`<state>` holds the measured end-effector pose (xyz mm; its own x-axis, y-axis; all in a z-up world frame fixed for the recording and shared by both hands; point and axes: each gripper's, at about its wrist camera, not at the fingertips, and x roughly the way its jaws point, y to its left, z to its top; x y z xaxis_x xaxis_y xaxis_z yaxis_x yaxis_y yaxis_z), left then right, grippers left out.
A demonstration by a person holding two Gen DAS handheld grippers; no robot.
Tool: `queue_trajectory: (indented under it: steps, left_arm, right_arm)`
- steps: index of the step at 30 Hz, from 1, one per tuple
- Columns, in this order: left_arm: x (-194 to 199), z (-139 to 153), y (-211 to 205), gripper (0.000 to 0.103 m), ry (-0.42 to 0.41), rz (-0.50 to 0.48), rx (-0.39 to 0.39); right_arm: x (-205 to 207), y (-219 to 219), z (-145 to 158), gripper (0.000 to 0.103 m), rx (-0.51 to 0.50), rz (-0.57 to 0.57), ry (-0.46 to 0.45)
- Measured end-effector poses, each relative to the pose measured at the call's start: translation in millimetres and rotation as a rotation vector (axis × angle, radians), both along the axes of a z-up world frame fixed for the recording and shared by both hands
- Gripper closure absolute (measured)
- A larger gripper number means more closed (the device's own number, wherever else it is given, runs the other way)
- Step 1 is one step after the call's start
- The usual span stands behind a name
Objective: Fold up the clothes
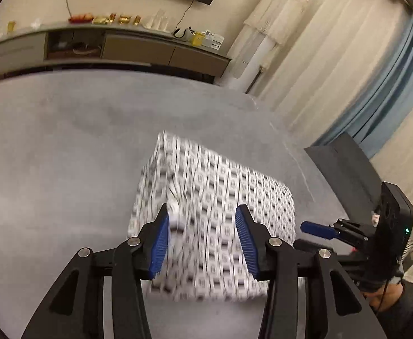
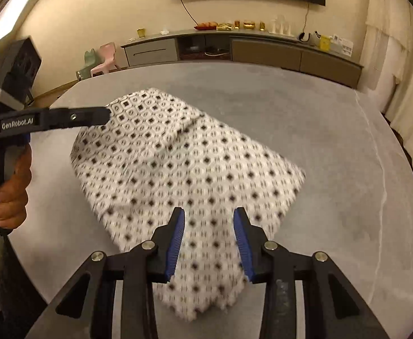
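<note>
A folded garment (image 1: 220,197), white with small dark squares, lies on the grey table (image 1: 65,155) and looks blurred. My left gripper (image 1: 202,220) is open over its near edge, with the blue pads (image 1: 161,240) on either side of the cloth and nothing pinched. In the right wrist view the same garment (image 2: 178,163) spreads across the table's middle, and my right gripper (image 2: 209,214) is open above its near corner. The left gripper's tip (image 2: 104,114) reaches the garment's far left corner, held by a hand (image 2: 6,189). The right gripper's blue finger (image 1: 319,229) shows beside the cloth's right edge.
A long sideboard (image 2: 262,48) with small items runs along the far wall. Pale curtains (image 1: 333,70) hang at the right. A dark object (image 1: 344,158) stands by the table's right edge. Pink and green plastic chairs (image 2: 99,62) sit beyond the table's left side.
</note>
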<state>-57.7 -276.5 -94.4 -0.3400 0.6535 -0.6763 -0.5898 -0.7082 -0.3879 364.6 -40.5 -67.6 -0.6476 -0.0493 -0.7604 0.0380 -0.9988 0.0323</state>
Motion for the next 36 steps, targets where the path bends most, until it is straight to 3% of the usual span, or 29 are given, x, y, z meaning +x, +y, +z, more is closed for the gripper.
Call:
queue_trajectory:
  steps: [2, 4, 6, 8, 10, 14, 18, 21, 25, 26, 29, 30, 32, 35, 36]
  left_arm:
    - [-7, -1, 18, 0.057, -0.001, -0.02, -0.056]
    - [-22, -14, 37, 0.057, 0.002, -0.014, -0.173]
    - [-49, -31, 53, 0.05, -0.04, 0.016, -0.269]
    - [-85, -43, 68, 0.049, -0.162, 0.047, -0.218]
    - [-90, -45, 59, 0.048, -0.204, 0.058, -0.164]
    - [-81, -29, 56, 0.052, -0.198, 0.056, -0.109]
    - [-80, 0, 83, 0.051, -0.135, -0.009, -0.116]
    - [-89, 0, 105, 0.05, -0.142, 0.009, -0.185]
    - [-102, -16, 117, 0.052, -0.238, 0.065, -0.252]
    - [-106, -20, 117, 0.052, -0.269, 0.075, -0.242]
    - [-106, -25, 107, 0.082, -0.314, 0.11, -0.177]
    - [-105, -26, 99, 0.087, -0.329, 0.133, -0.136]
    - [-105, -32, 68, 0.089, -0.366, 0.204, -0.035]
    - [-108, -29, 43, 0.089, -0.431, 0.291, 0.098]
    - [-108, -31, 40, 0.088, -0.454, 0.304, 0.114]
  right_arm:
    - [-38, 8, -5, 0.064, 0.015, -0.027, 0.007]
    - [-80, 23, -22, 0.064, 0.032, -0.061, -0.062]
    - [-101, 44, -29, 0.064, -0.017, -0.077, -0.103]
    - [-116, 57, -23, 0.062, -0.078, -0.085, -0.113]
    - [-109, 62, -19, 0.062, -0.1, -0.064, -0.11]
    - [-107, 90, -9, 0.056, -0.194, -0.156, -0.063]
    - [-122, 95, -5, 0.055, -0.234, -0.14, -0.042]
    - [-165, 102, -14, 0.071, -0.262, -0.115, -0.058]
    - [-167, 106, -11, 0.089, -0.246, -0.097, -0.034]
    - [-166, 109, -12, 0.091, -0.243, -0.096, -0.022]
    - [-161, 118, -11, 0.098, -0.254, -0.1, 0.023]
    - [-157, 121, -10, 0.1, -0.278, -0.106, 0.041]
    - [-153, 128, -4, 0.101, -0.342, -0.12, 0.062]
    - [-154, 130, -7, 0.102, -0.345, -0.134, 0.044]
    - [-171, 133, -11, 0.102, -0.333, -0.144, 0.038]
